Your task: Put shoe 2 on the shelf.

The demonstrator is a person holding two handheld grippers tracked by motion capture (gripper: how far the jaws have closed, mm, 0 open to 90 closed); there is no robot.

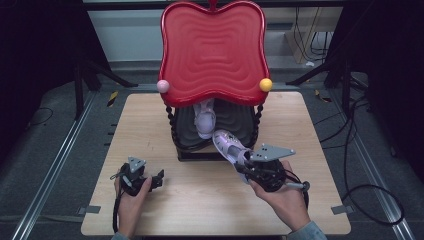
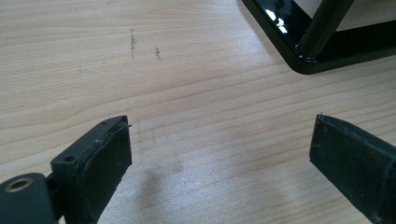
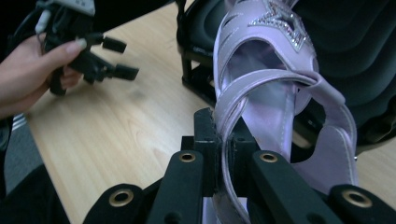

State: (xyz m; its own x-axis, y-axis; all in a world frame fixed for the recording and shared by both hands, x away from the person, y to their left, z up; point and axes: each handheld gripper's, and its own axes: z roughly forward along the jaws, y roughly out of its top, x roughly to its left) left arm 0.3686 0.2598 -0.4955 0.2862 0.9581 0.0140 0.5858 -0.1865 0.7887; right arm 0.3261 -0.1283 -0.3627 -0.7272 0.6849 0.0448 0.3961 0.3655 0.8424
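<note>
Clamping a lilac sandal (image 3: 266,93) by its heel strap, the right gripper (image 1: 248,167) holds it at the rack's (image 1: 212,50) lower shelf (image 1: 235,117), beside its mate (image 1: 205,119). Keep it level and slide it toe-first, I judge. The left gripper (image 2: 219,154) rests wide, holding nothing.

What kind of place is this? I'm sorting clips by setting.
Probably a lab or recording studio: a wooden table on grey carpet, loose cables across the floor, black stand legs around it, and a red shoe rack as a prop.

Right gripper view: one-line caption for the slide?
Right gripper clamps a lilac sandal by its strap beside the black rack.
</note>
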